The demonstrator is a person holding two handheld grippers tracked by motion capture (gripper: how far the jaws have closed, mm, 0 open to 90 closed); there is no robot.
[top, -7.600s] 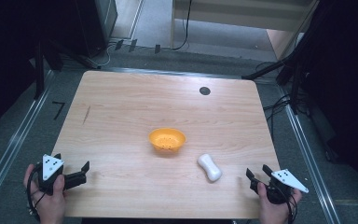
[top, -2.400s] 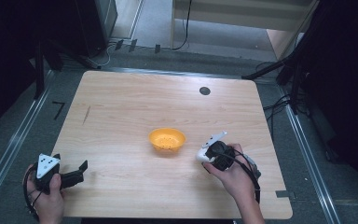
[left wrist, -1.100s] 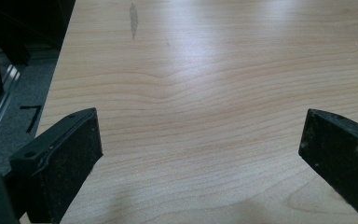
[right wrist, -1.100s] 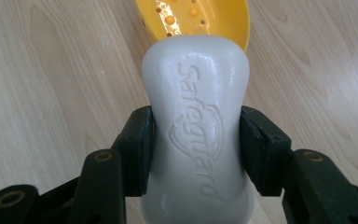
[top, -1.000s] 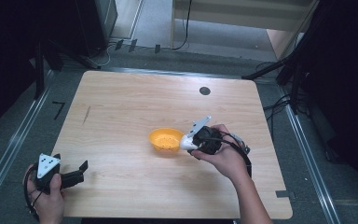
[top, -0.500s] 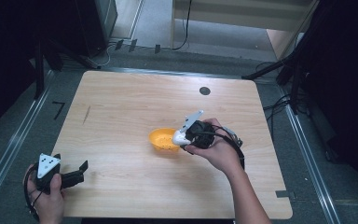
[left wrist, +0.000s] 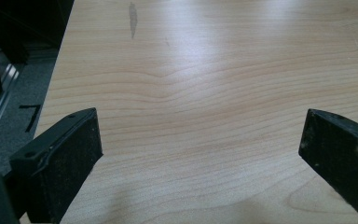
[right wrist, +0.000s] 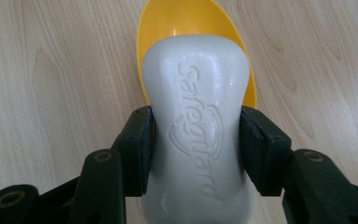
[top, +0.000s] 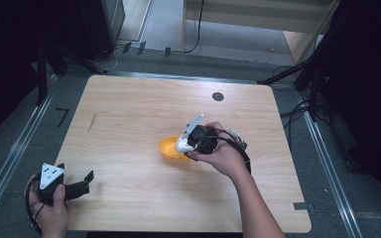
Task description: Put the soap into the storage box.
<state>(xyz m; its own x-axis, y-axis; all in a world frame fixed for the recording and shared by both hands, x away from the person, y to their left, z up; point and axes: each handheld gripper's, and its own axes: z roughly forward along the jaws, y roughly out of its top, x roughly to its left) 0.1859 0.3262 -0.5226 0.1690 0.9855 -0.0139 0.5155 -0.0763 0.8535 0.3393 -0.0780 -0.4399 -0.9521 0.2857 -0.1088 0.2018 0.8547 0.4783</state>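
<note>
A white bar of soap (right wrist: 198,121) stamped "Safeguard" is clamped at its waist between the two black jaws of my right gripper (right wrist: 196,140). In the high view that gripper (top: 191,141) hovers over the right side of the orange bowl (top: 169,148) near the table's middle, the soap (top: 182,145) pointing down over the bowl's rim. The bowl's orange inside (right wrist: 186,21) shows just beyond the soap's far end. My left gripper (top: 82,182) rests at the table's front left corner, jaws wide apart, bare wood between its pads (left wrist: 63,156).
The wooden table (top: 129,114) carries a small black round cap (top: 218,96) near its far edge. A dark smudge (left wrist: 132,14) marks the wood at the far left. Metal rails (top: 10,158) and cables run on the floor around the table.
My right gripper took the soap from the table's right front and carried it left and up over the orange bowl. The left gripper has stayed still.
</note>
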